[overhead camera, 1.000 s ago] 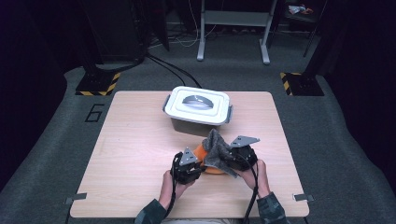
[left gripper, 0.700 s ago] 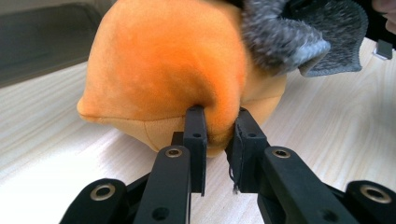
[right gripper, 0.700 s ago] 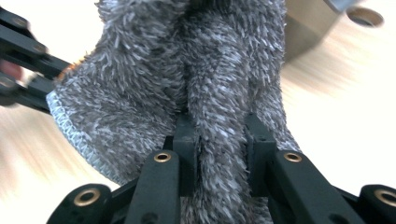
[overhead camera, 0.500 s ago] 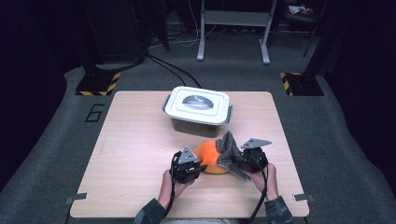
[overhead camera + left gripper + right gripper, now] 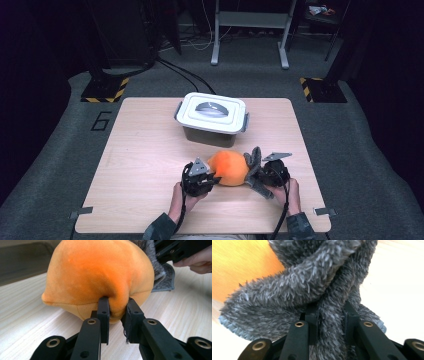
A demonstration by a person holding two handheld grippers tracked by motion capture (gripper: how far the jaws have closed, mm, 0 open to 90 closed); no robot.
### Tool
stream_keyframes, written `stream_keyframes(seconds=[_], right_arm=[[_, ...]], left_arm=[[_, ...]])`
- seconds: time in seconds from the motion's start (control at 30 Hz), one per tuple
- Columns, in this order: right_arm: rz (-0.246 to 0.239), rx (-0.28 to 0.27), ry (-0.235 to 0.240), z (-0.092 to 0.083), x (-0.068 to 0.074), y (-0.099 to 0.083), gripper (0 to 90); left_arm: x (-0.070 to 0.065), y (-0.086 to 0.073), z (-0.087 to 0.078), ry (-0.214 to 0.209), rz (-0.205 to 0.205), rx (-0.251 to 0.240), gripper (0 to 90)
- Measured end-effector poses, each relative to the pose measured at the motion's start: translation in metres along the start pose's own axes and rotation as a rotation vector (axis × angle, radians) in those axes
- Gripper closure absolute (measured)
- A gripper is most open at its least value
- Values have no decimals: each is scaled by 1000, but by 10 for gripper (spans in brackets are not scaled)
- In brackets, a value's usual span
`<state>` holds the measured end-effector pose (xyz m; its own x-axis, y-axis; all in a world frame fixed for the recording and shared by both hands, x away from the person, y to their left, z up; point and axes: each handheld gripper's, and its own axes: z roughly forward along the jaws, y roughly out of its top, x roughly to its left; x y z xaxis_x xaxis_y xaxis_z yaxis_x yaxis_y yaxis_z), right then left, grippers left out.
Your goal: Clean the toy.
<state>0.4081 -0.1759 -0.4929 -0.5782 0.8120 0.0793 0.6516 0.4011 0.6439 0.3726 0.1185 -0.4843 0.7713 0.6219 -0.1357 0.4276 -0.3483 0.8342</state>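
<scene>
High view: left gripper (image 5: 214, 178) pinching orange plush toy (image 5: 228, 168) on wooden table (image 5: 145, 155); right gripper (image 5: 256, 172) clamped on grey fuzzy cloth (image 5: 252, 161) beside it.

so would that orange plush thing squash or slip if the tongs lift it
The round orange plush toy probably squashes: the left tongs pinch a fold of its fabric. It looks light and soft, unlikely to slip. Its grey fuzzy cloth, clamped in the right tongs, bunches limply and would likely flop.

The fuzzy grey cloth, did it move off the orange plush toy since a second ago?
Yes. The fuzzy grey cloth has slid off the round orange plush toy, rightward and toward the table's near edge, away from the white lidded plastic box.
</scene>
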Motion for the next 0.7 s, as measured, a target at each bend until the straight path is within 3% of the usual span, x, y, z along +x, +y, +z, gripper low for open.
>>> stream_keyframes(seconds=[0.1,0.23,0.37,0.4,0.53,0.6,0.7], right_arm=[[3,-25,-19,-8,-1,-1,721],[0,-85,-6,-29,3,6,721],[-39,-135,16,-43,15,16,719],[-81,-141,40,-48,27,26,708],[-164,-147,78,-47,55,46,706],[-200,-121,54,-40,64,53,704],[-205,-110,38,-33,66,53,701]], left_arm=[[1,-1,-1,-7,5,-18,763],[1,-1,-2,-5,12,-23,762],[0,-1,-2,-7,17,-21,758],[0,-1,-2,-10,35,-21,756],[-2,-2,-1,-3,47,-22,754],[-1,-3,-1,-3,43,-18,754],[0,-4,-1,-6,40,-16,755]])
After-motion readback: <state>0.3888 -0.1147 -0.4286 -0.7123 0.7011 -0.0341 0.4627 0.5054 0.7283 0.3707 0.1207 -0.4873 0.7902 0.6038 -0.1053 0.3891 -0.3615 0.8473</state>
